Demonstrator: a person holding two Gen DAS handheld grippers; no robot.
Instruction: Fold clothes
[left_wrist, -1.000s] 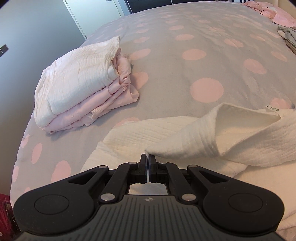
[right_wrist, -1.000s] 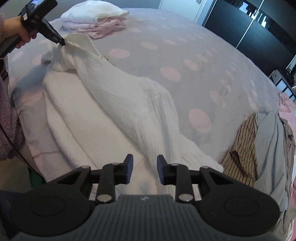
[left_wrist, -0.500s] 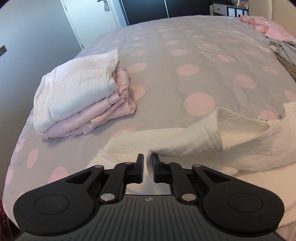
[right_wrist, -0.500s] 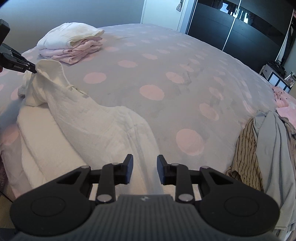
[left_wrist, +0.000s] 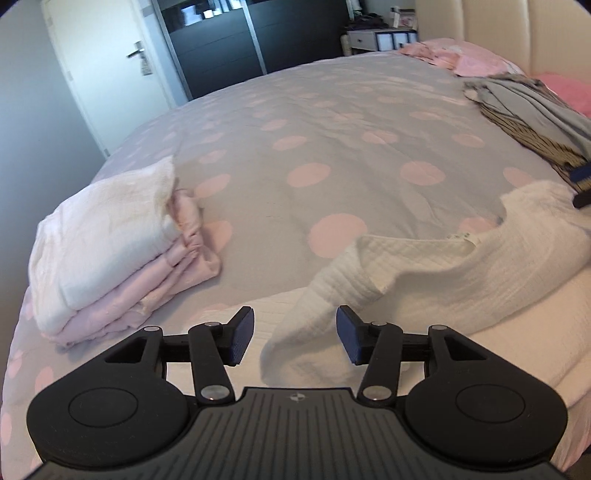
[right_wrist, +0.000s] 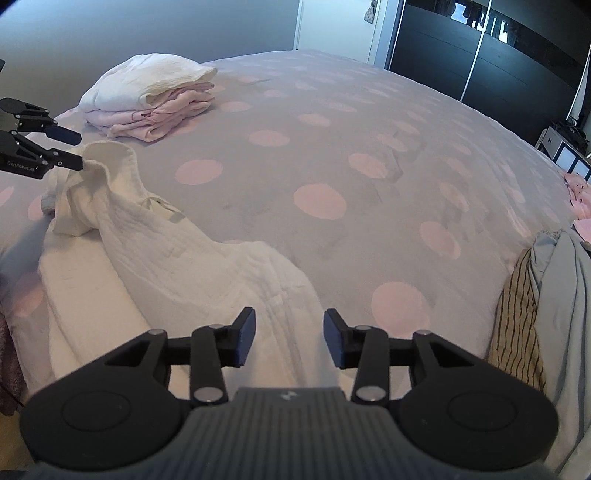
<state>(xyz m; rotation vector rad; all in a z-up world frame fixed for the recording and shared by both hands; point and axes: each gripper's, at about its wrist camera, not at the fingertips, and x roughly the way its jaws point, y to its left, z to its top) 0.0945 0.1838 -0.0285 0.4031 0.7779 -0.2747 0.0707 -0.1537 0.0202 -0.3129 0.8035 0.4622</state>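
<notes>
Your left gripper (left_wrist: 294, 334) has its jaws opening, standing apart with a fold of the white garment (left_wrist: 424, 273) lying loose between them, the pads not pressing on it. Your right gripper (right_wrist: 289, 338) is opening too, jaws parted over the other end of the same garment, and nothing is clamped there either. The garment lies stretched along the near edge of the bed (left_wrist: 332, 122), partly on a flat white cloth (right_wrist: 85, 295) beneath it.

Your left wrist view alone shows the white door with its handle (left_wrist: 137, 50), the padded headboard (left_wrist: 491, 26) and the pink bedding (left_wrist: 469, 61) at the far end. It also catches just the tip of your right gripper at the right edge. Your right wrist view shows the whole length of the garment, your left gripper from the side, and the striped and grey clothes (right_wrist: 535, 295) heaped close by on the right. Both views show the folded stack (right_wrist: 151, 96), white on top of pink, well apart from the garment.

On the side of your left gripper you can read "GenRobot.AI" (right_wrist: 21, 167). A small label (left_wrist: 458, 236) is sewn at the garment's neckline; its print is too small to read.
</notes>
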